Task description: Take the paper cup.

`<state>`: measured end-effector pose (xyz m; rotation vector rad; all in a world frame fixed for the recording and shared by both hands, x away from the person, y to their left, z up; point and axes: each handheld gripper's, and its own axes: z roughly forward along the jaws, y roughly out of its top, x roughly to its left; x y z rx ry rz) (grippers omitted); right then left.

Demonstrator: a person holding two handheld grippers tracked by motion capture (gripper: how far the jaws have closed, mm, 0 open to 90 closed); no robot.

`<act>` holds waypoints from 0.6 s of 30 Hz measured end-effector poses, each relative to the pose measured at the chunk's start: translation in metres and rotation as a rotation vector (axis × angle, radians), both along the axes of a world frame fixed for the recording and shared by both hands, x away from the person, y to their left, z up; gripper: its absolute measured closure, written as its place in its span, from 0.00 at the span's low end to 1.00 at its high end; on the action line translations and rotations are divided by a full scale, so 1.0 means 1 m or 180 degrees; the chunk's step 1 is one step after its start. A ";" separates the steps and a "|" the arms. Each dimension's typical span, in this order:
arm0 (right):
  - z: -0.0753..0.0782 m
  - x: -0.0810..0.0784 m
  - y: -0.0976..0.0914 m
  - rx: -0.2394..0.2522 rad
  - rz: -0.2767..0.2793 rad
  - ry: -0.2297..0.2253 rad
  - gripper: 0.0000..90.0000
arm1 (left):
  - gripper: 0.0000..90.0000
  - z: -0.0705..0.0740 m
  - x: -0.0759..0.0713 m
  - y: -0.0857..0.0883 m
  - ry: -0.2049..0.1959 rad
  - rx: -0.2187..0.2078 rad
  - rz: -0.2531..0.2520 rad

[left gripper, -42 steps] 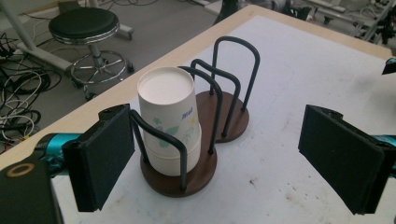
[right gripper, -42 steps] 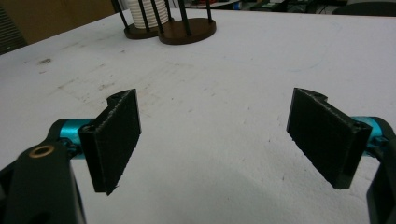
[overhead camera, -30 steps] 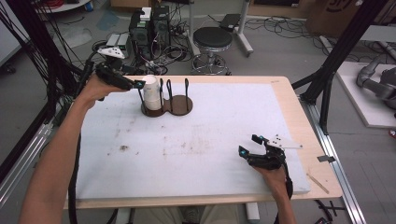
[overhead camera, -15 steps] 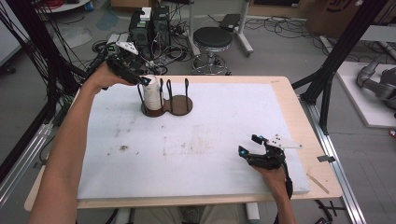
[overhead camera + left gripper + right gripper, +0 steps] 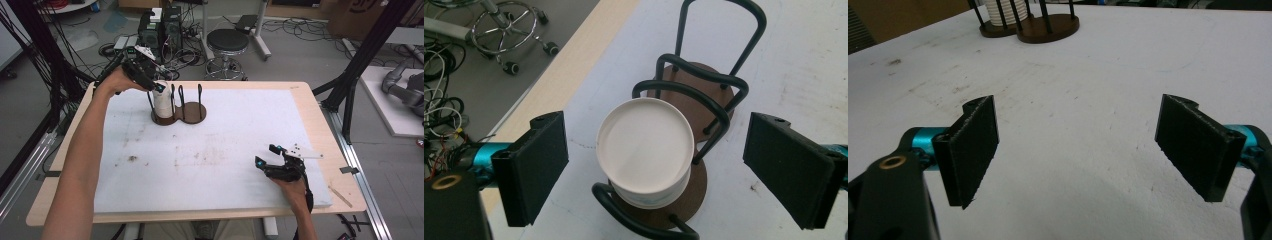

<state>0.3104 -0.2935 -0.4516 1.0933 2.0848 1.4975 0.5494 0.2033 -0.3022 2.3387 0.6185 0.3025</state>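
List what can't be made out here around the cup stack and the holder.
- Cup stack: left gripper view looks onto its flat top; how many cups it holds is hidden.
- Holder in right gripper view: loop tops and stack top cut off by the upper edge.
- Left gripper in high view: too small to tell the gap to the stack.

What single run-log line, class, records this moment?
left tongs: open, above white ribbed paper cup | cup: upright in dark wire-hooped wooden rack | right tongs: open, empty, over white foam mat
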 end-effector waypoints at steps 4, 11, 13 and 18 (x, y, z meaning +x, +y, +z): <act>0.000 0.000 0.000 0.0004 0.0006 0.0002 0.20 | 0.12 -0.005 0.003 -0.006 0.0023 0.0037 -0.0002; 0.000 -0.001 -0.001 0.0005 0.0020 -0.0013 0.20 | 0.12 -0.010 0.007 -0.006 0.0083 0.0152 0.0110; 0.000 -0.001 -0.001 0.0013 0.0020 -0.0007 0.20 | 0.13 -0.012 0.007 -0.006 0.0117 0.0174 0.0122; 0.000 0.000 -0.001 0.0012 0.0021 -0.0016 0.20 | 0.13 -0.015 0.009 -0.008 0.0147 0.0177 0.0138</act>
